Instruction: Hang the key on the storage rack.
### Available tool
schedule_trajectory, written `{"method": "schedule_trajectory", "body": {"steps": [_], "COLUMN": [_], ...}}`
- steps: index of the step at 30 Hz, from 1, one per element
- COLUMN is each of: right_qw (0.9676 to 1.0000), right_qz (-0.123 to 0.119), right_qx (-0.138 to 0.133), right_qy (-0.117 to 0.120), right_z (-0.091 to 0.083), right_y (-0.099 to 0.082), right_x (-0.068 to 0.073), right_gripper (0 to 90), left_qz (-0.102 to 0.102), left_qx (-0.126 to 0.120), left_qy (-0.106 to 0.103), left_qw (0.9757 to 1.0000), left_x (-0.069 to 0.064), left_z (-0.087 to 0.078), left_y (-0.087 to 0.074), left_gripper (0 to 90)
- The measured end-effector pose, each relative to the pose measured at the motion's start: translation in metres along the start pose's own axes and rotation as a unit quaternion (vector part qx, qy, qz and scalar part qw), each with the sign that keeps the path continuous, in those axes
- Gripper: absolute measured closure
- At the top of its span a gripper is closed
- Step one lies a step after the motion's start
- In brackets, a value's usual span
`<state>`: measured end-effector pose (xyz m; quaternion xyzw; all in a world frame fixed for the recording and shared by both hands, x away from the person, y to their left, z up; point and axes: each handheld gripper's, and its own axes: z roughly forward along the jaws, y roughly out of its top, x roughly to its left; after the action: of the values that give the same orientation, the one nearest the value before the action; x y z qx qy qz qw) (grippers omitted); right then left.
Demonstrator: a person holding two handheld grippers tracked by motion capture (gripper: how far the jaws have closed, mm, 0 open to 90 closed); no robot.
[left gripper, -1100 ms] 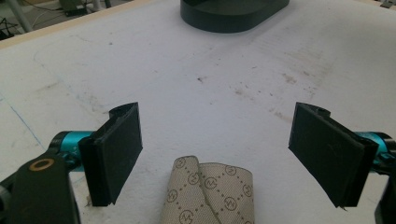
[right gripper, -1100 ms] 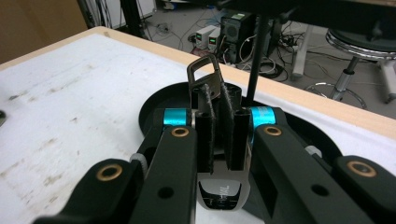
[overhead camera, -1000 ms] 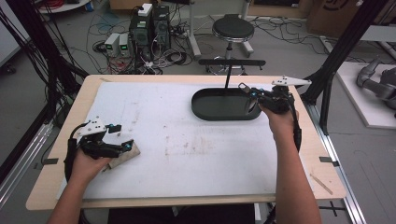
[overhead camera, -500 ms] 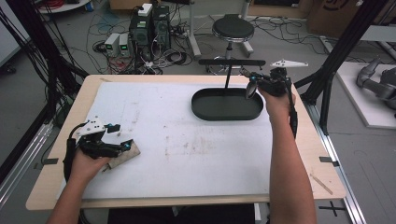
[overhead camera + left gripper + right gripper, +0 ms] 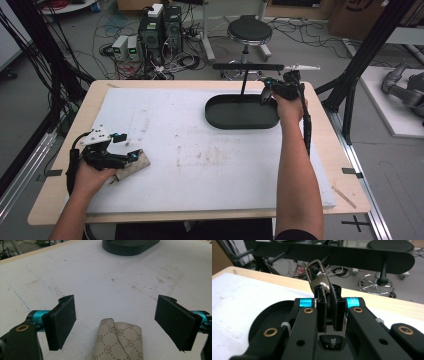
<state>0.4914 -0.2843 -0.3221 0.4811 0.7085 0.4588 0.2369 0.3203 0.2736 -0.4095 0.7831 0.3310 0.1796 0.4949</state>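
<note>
The right gripper [image 5: 327,293] is clenched on a metal clip [image 5: 319,277], holding it up above the far rim of the black tray [image 5: 242,112], below the stand's bar [image 5: 332,253]. The left gripper [image 5: 116,321] is released, jaws wide, with the patterned cloth [image 5: 120,341] lying between them on the surface [image 5: 200,150].

The high view looked forward and down from above the white foam-covered table [image 5: 210,150]. Each gripper view sat close behind its own jaws. The left gripper view faced 2 o'clock, sharing the black oval tray [image 5: 242,112] [image 5: 130,247].
</note>
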Motion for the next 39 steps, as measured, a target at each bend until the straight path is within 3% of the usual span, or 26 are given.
{"method": "schedule_trajectory", "body": {"steps": [6,7,8,9,12,13,16,18,19,23,24,32,33,35,36,37,39], "right_qw": [0.9999,0.9998,0.9996,0.9996,0.9984,0.9984,0.997,0.9962,0.9953,0.9966,0.9962,0.9965,0.9968,0.9971,0.9969,0.9969,0.9969], "right_qz": [0.003,0.004,-0.001,-0.001,-0.025,-0.025,-0.051,-0.064,-0.077,-0.067,-0.075,-0.081,-0.079,-0.075,-0.077,-0.077,-0.076], "right_qx": [-0.006,-0.006,-0.011,-0.011,-0.017,-0.017,0.003,0.002,-0.019,-0.007,-0.018,-0.009,-0.006,-0.006,-0.017,-0.017,-0.022], "right_qy": [-0.015,-0.018,-0.028,-0.028,-0.047,-0.047,-0.057,-0.059,-0.057,-0.048,-0.041,-0.019,-0.01,-0.009,-0.006,-0.006,0.008], "right_z": [0.004,0.004,0.003,0.003,-0.01,-0.01,-0.031,-0.037,-0.051,-0.066,-0.075,-0.089,-0.092,-0.093,-0.095,-0.095,-0.095], "right_y": [0.0,0.0,0.0,0.0,0.002,0.002,0.002,0.001,-0.005,-0.013,-0.021,-0.055,-0.067,-0.074,-0.09,-0.09,-0.111], "right_x": [0.0,0.001,0.002,0.002,0.007,0.007,0.013,0.015,0.018,0.016,0.016,0.02,0.024,0.027,0.032,0.032,0.038], "right_gripper": [82.8,79.5,65.5,65.5,54.3,54.3,42.3,41.8,41.4,35.1,35.0,25.1,21.1,20.7,20.6,20.6,20.1], "left_qz": [0.0,-0.001,-0.001,-0.002,-0.001,-0.002,-0.002,-0.002,-0.002,-0.002,-0.001,0.001,0.001,0.0,0.0,-0.002,-0.003], "left_qx": [0.001,0.001,0.001,0.001,0.0,-0.001,-0.001,-0.002,-0.001,0.004,0.004,0.006,0.005,0.005,0.004,0.004,0.002], "left_qy": [0.0,0.0,0.0,0.001,0.0,-0.001,-0.003,-0.005,-0.005,-0.007,-0.008,-0.009,-0.008,-0.008,-0.008,-0.006,-0.005], "left_qw": [1.0,1.0,1.0,1.0,1.0,1.0,1.0,1.0,1.0,1.0,1.0,0.9999,1.0,1.0,1.0,1.0,1.0], "left_x": [0.001,0.001,0.001,0.001,0.001,0.001,0.0,0.0,0.0,-0.003,-0.004,-0.006,-0.006,-0.005,-0.005,-0.004,-0.004], "left_z": [0.0,0.0,0.0,0.0,0.0,0.0,0.0,0.0,0.0,0.003,0.004,0.007,0.007,0.007,0.007,0.006,0.006], "left_y": [-0.001,-0.001,-0.001,-0.001,-0.001,-0.001,0.0,0.0,0.0,-0.001,-0.001,-0.001,-0.002,-0.002,-0.002,-0.003,-0.003], "left_gripper": [17.1,17.1,17.1,17.1,17.1,17.1,17.1,17.1,17.1,17.1,17.1,17.1,17.1,17.1,17.1,17.1,17.0]}}
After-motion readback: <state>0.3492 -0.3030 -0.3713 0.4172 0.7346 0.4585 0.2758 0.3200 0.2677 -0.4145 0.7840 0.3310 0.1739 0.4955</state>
